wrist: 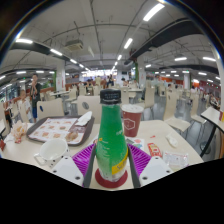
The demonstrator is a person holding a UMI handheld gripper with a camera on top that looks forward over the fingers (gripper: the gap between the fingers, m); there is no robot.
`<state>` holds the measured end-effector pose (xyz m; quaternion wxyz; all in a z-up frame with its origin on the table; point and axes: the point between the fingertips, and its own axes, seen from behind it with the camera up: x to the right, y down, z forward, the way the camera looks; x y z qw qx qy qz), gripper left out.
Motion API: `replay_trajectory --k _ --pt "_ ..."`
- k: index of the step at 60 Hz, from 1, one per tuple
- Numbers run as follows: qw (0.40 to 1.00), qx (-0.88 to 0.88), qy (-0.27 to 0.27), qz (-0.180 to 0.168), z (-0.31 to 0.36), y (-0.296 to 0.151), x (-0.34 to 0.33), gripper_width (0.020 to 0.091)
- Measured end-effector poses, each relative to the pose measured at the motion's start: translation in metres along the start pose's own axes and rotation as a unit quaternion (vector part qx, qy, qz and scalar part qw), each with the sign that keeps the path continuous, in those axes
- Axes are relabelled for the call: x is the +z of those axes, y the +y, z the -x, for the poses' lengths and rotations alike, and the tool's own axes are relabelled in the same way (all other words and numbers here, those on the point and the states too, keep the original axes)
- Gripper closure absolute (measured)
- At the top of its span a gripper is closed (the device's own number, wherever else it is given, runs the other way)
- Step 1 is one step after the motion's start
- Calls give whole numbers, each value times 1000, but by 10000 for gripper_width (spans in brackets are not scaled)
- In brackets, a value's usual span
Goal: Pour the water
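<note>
Holding the Bottle: Pour Not Yet Begun

Standing upright, the green bottle (111,140) was clamped between the jaws of the gripper (111,163), purple pads pressing both flanks. Item: translucent green plastic, dark cap on top, red label band near the base. Behind the bottle stood a red cup (131,121) on the white worktop (170,135). Left of the bottle lay a tray (58,129) of food and a white cup (51,151). Progress, as judged: grasp done; cap apparently still on; tilting and pouring remained.
</note>
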<state>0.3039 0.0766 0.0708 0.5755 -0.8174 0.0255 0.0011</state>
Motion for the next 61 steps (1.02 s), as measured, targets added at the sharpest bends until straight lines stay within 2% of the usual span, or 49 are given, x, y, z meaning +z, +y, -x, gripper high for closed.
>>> replay_trajectory --k 3,5,7,11,21,26,34,50,61 --pt "999 13 -10 44 3 9 -8 325" --pt "998 20 -15 49 8 6 -16 235" --pt "998 24 -19 49 11 -3 -28 262" --pt "998 24 -15 63 16 -18 -54 252" --pt "990 20 69 125 17 -46 -139 254" --pt "986 17 93 136 28 -71 -183 253" --pt "981 14 126 145 51 -97 -233 257" --pt "976 -5 154 156 73 -121 -276 256" --pt "980 13 137 143 71 -128 -281 257"
